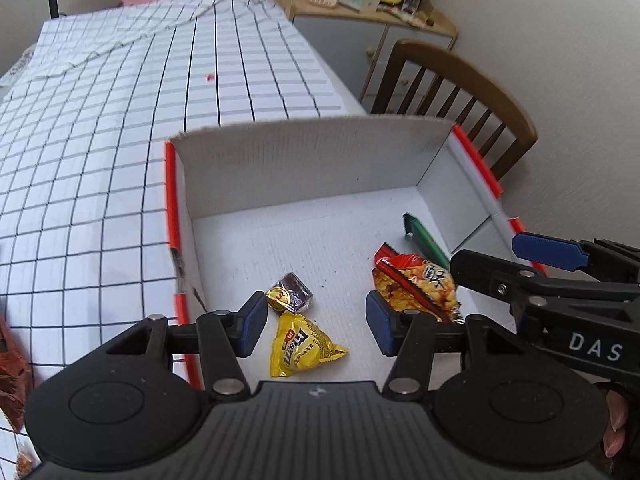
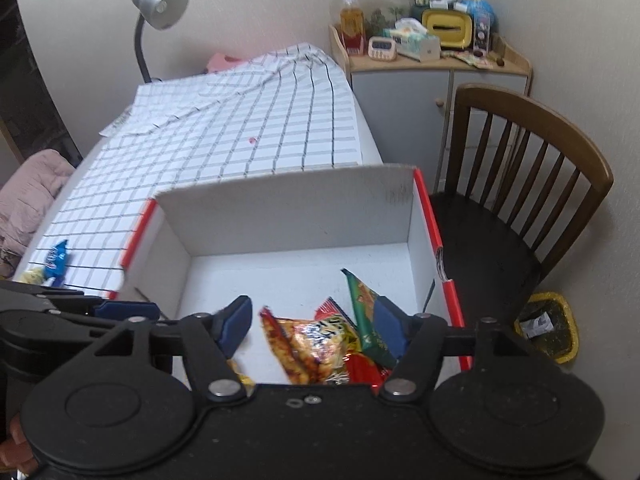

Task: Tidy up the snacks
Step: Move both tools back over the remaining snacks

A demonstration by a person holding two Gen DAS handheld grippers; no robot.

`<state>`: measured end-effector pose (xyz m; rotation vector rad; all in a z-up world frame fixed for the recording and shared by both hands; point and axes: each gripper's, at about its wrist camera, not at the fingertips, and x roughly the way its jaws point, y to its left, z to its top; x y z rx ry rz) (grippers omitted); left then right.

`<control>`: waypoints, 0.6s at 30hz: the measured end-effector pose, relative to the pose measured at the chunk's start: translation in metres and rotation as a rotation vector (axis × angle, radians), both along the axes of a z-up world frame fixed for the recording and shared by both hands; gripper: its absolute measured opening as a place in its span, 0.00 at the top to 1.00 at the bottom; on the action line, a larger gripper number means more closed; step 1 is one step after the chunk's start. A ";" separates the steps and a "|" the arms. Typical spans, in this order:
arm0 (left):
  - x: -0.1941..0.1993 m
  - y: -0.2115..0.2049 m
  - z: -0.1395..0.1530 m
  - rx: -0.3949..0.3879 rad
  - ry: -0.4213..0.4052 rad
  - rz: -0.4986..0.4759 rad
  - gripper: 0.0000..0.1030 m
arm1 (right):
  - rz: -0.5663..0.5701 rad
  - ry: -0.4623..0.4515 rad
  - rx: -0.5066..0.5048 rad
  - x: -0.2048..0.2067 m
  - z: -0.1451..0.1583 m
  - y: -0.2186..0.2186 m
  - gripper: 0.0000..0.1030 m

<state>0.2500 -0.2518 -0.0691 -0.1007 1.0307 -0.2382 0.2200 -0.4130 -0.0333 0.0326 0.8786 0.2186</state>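
A white cardboard box (image 1: 304,164) with red edges stands on the checked tablecloth. Inside lie a yellow snack packet (image 1: 300,346), a small dark brown candy with a gold seal (image 1: 290,292), an orange-red rice-cracker bag (image 1: 416,280) and a green packet (image 1: 424,238). My left gripper (image 1: 316,322) is open and empty above the yellow packet. My right gripper (image 2: 312,320) is open and empty over the cracker bag (image 2: 316,344) and green packet (image 2: 366,312); it also shows at the right of the left wrist view (image 1: 516,256).
A blue snack packet (image 2: 56,258) and a yellowish one (image 2: 34,276) lie on the tablecloth (image 2: 240,132) left of the box. A wooden chair (image 2: 520,184) stands right of the box, a yellow bin (image 2: 548,326) beside it. A cluttered cabinet (image 2: 424,68) and desk lamp (image 2: 160,8) stand behind.
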 end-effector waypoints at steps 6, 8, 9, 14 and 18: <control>-0.020 0.020 0.022 -0.019 -0.060 -0.008 0.48 | 0.007 -0.052 0.020 -0.019 0.021 0.012 0.27; -0.026 0.029 0.029 -0.025 -0.078 -0.011 0.47 | 0.013 -0.071 0.024 -0.027 0.028 0.019 0.27; -0.030 0.033 0.032 -0.029 -0.086 -0.012 0.47 | 0.016 -0.079 0.028 -0.030 0.031 0.023 0.26; -0.048 0.057 0.045 -0.046 -0.124 -0.013 0.46 | 0.031 -0.128 0.050 -0.052 0.045 0.045 0.21; -0.064 0.082 0.054 -0.046 -0.160 -0.001 0.46 | 0.056 -0.159 0.064 -0.066 0.054 0.065 0.18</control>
